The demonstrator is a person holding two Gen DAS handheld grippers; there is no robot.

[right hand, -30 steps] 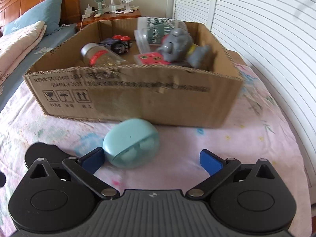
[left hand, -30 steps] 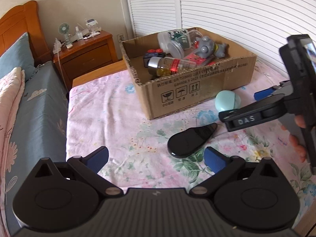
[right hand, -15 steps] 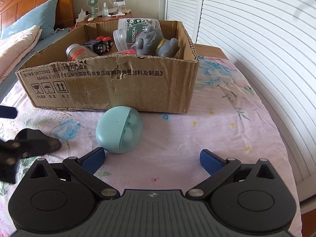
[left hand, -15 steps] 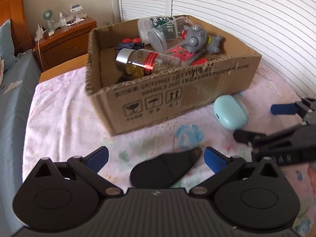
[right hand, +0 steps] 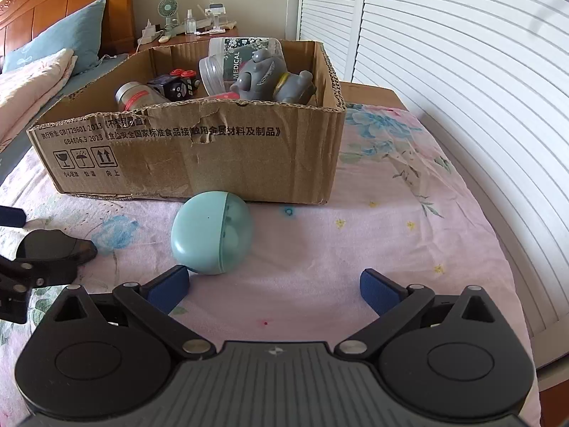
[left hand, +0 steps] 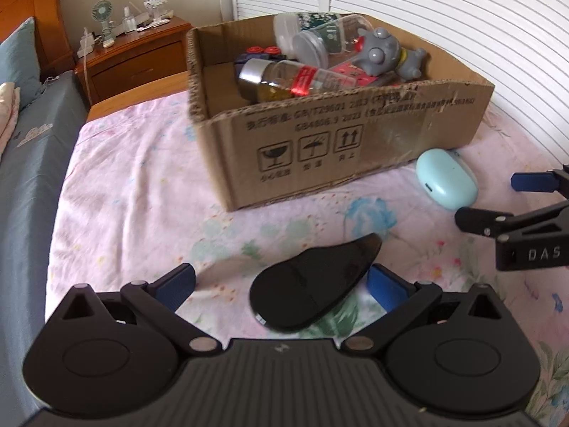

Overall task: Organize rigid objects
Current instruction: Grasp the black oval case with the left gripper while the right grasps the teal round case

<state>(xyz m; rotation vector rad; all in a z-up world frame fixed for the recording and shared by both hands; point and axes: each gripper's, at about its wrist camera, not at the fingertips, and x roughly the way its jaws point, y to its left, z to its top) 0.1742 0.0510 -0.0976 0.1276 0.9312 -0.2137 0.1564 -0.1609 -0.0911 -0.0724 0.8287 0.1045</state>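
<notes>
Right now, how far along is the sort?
Done: jars and grey toy sit in the cardboard box. In hand: nothing; left gripper open around the black teardrop object. Left: that and the mint round case, ahead of the open right gripper.

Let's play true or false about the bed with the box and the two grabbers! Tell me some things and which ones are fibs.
1. The grey toy lies inside the cardboard box. True.
2. The blue egg-shaped case is inside the box. False: it lies on the bedsheet in front.
3. The left gripper squeezes the black oval object. False: its jaws are open.
4. The right gripper is open and empty. True.
</notes>
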